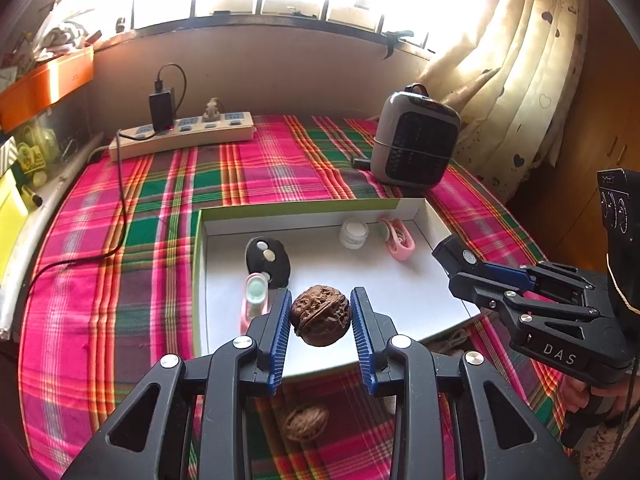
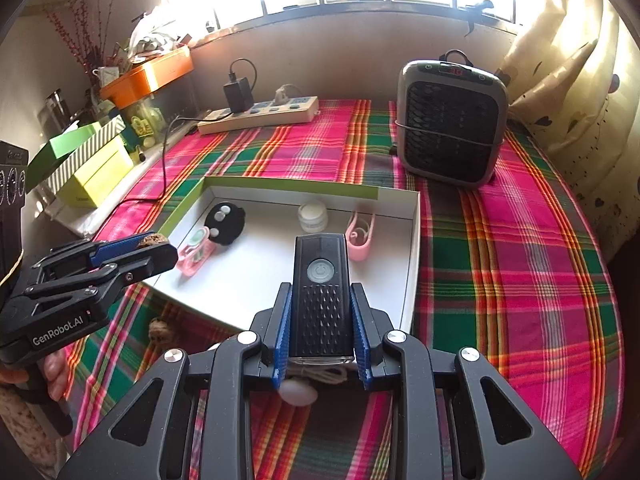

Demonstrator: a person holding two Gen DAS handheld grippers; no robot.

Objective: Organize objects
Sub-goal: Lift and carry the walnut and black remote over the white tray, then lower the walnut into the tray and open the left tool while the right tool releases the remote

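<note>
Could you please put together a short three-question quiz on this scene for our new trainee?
1. True or false: the left tool grips a walnut.
2. What does the right tool hold? A) jar B) black light C) pink clip
3. Where does the second walnut lie?

Key: 1 true. 2 B, the black light. 3 On the plaid cloth, outside the white box.

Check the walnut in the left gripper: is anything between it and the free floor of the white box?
Nothing visible is. The left gripper holds the walnut over the near part of the box, whose floor below and ahead is bare. The black disc and pink case lie off to the left.
</note>
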